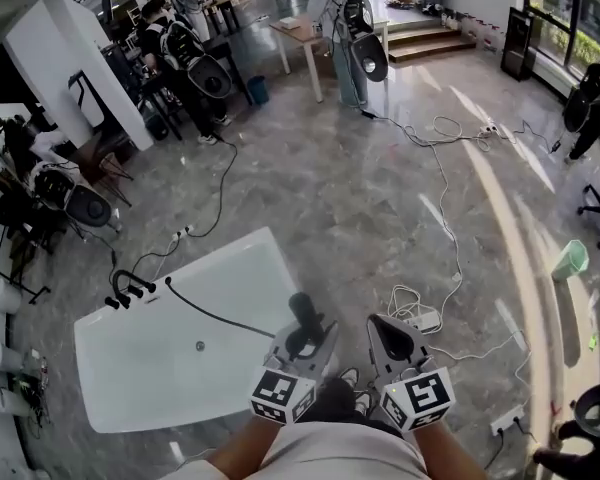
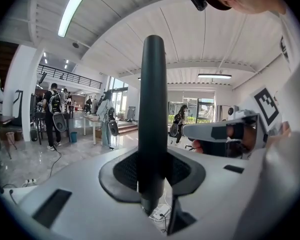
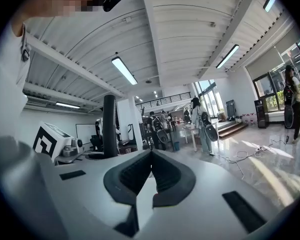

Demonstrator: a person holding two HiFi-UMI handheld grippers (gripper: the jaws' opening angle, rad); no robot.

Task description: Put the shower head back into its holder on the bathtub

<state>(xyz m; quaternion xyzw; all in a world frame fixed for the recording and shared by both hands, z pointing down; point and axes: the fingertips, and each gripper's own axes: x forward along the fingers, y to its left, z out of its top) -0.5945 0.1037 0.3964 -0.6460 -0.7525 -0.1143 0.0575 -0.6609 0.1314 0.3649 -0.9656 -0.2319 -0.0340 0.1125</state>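
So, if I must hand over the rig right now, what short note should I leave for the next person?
Left gripper: shut on the shower head, which stands upright in it.
Right gripper: shut, empty.
Bathtub: ahead, to the left. The black fittings at its far left corner probably include the holder. The hose runs from there across the tub to the shower head.
Done: shower head is in hand.
Left: carry it to the fittings, seat it in the holder, release.
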